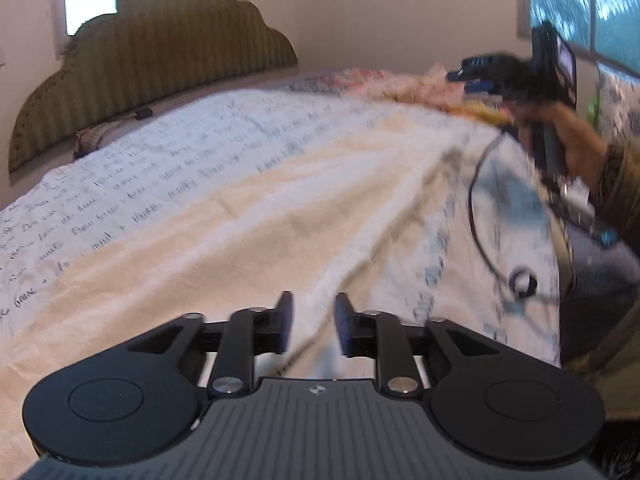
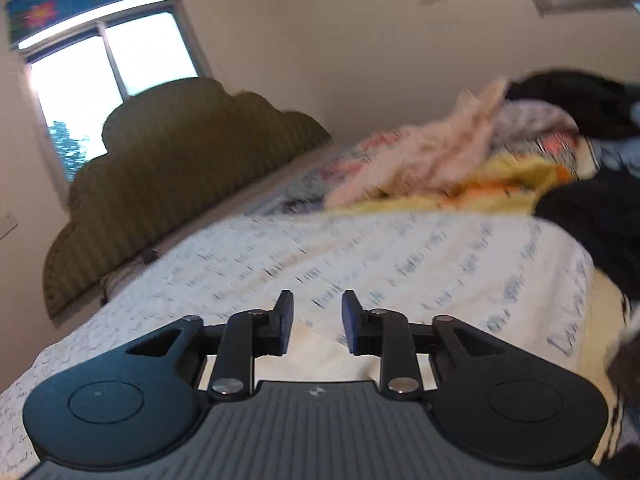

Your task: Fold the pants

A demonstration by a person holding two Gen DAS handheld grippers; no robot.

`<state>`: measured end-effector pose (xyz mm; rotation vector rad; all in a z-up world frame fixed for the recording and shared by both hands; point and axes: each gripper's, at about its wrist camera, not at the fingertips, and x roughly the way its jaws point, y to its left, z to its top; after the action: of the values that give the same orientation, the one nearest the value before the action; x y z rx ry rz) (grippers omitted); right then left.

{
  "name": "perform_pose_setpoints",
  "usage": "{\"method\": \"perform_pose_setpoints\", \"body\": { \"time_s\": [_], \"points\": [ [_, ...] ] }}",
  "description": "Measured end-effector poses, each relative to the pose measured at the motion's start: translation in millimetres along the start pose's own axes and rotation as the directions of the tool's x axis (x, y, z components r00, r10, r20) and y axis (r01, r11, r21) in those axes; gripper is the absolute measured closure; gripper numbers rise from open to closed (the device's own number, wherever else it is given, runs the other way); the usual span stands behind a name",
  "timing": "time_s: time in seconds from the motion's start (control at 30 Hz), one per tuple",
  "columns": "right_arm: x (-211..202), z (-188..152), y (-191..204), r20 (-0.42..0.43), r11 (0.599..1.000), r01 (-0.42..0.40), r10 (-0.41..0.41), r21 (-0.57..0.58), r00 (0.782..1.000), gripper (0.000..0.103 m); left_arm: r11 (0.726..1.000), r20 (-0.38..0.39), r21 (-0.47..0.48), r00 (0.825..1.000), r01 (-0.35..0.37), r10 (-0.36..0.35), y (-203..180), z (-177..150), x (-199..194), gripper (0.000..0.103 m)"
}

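Cream-coloured pants (image 1: 256, 236) of soft, slightly nubbly cloth lie spread flat on the bed, over a white sheet printed with lines of dark handwriting (image 1: 132, 184); from the left wrist view the garment runs from just under the tool diagonally up and away toward the right. Left gripper (image 1: 313, 322) hangs over the near part of the cloth, jaws partly apart, nothing between them, pads clear of the fabric. Right gripper (image 2: 316, 322) likewise partly apart and empty, above the sheet with only a cream corner showing under it; in the left view it is up at the far right, held in a hand (image 1: 576, 148) with an olive sleeve, a dark cable trailing below. Olive scalloped padded headboard (image 2: 176, 176) behind; heap of mixed laundry, pink, yellow and black (image 2: 480, 160), at the far side of the bed, well apart from the pants. Both views blurred. Judgement on handling: light, limp, will drape and crease, no stiffness to carry a fold, not fragile, likely grippy rather than slick. Probably best pinched at an edge or hem, one tool to each corner, a thin bite through the layers, kept taut between the two so the fold lands square. Which end is waistband I cannot tell.
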<state>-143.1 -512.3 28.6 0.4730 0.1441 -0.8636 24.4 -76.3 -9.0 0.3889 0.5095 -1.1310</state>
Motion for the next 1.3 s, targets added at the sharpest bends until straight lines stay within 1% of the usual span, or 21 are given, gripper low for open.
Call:
{"method": "perform_pose_setpoints", "body": {
  "time_s": [0.03,0.07,0.13,0.23,0.3,0.37,0.43,0.47,0.57,0.67,0.7,0.73,0.8,0.83,0.87,0.93,1.03,1.13,1.2,1.27,1.3],
  "points": [
    [0,1,19,0.0,0.995,-0.07,0.07,-0.068,0.998,0.04,0.999,0.026,-0.034,1.0,-0.014,0.015,7,6,-3,0.055],
    [2,1,41,-0.028,0.979,-0.151,0.149,-0.137,0.988,0.031,0.996,0.049,-0.077,0.998,-0.04,0.044,17,12,-5,0.047],
    [7,-9,91,-0.123,0.896,-0.336,0.314,-0.291,0.941,0.028,0.984,0.047,-0.121,0.989,-0.134,0.141,32,23,-1,0.039],
    [15,-44,177,-0.321,0.681,-0.526,0.417,-0.509,0.85,0.03,0.941,-0.034,-0.129,0.95,-0.311,0.31,52,33,16,0.039],
    [16,-72,225,-0.383,0.539,-0.586,0.448,-0.605,0.808,0.03,0.908,-0.094,-0.144,0.919,-0.394,0.384,67,32,27,0.039],
    [14,-98,269,-0.437,0.401,-0.632,0.478,-0.663,0.762,0.03,0.887,-0.139,-0.155,0.898,-0.435,0.417,78,26,35,0.039],
    [15,-120,309,-0.539,0.26,-0.714,0.504,-0.65,0.675,0.03,0.883,-0.159,-0.141,0.891,-0.448,0.426,78,16,41,0.038],
    [16,-128,325,-0.565,0.216,-0.737,0.517,-0.64,0.643,0.03,0.883,-0.156,-0.125,0.888,-0.452,0.433,76,9,43,0.038],
    [20,-158,368,-0.625,0.131,-0.774,0.514,-0.62,0.588,0.029,0.872,-0.121,-0.052,0.87,-0.487,0.479,64,-9,47,0.033],
    [32,-182,396,-0.643,0.122,-0.767,0.473,-0.629,0.602,0.029,0.85,-0.072,0.0,0.847,-0.527,0.526,56,-21,51,0.025],
    [35,-188,400,-0.671,0.123,-0.789,0.457,-0.602,0.584,0.029,0.847,-0.064,-0.003,0.845,-0.532,0.531,56,-23,53,0.023],
    [41,-190,402,-0.71,0.132,-0.83,0.456,-0.542,0.536,0.029,0.847,-0.061,-0.016,0.846,-0.531,0.529,58,-24,52,0.023],
    [49,-190,398,-0.787,0.131,-0.915,0.474,-0.381,0.396,0.03,0.855,-0.061,-0.052,0.856,-0.516,0.513,62,-26,50,0.022],
    [51,-192,395,-0.811,0.117,-0.936,0.471,-0.332,0.347,0.03,0.857,-0.063,-0.07,0.86,-0.511,0.507,65,-26,49,0.021],
    [50,-195,395,-0.823,0.108,-0.942,0.463,-0.317,0.33,0.032,0.858,-0.066,-0.09,0.862,-0.506,0.502,69,-27,49,0.019],
    [49,-199,396,-0.832,0.094,-0.944,0.449,-0.317,0.325,0.062,0.859,-0.068,-0.109,0.866,-0.499,0.495,73,-26,48,0.018],
    [51,-196,398,-0.832,0.092,-0.948,0.459,-0.305,0.312,0.091,0.862,-0.07,-0.109,0.868,-0.496,0.491,73,-21,44,0.02],
    [47,-199,405,-0.797,0.088,-0.909,0.45,-0.408,0.402,0.098,0.885,-0.061,-0.117,0.893,-0.451,0.447,81,-7,34,0.019],
    [47,-206,409,-0.766,0.086,-0.867,0.432,-0.49,0.476,0.097,0.892,-0.07,-0.12,0.9,-0.436,0.431,97,2,31,0.018],
    [54,-203,407,-0.719,0.162,-0.842,0.454,-0.514,0.527,0.097,0.88,-0.137,-0.125,0.887,-0.458,0.442,119,10,35,0.019],
    [57,-196,402,-0.69,0.208,-0.832,0.476,-0.514,0.545,0.097,0.887,-0.181,-0.128,0.89,-0.444,0.419,129,13,39,0.019]
  ]
}}
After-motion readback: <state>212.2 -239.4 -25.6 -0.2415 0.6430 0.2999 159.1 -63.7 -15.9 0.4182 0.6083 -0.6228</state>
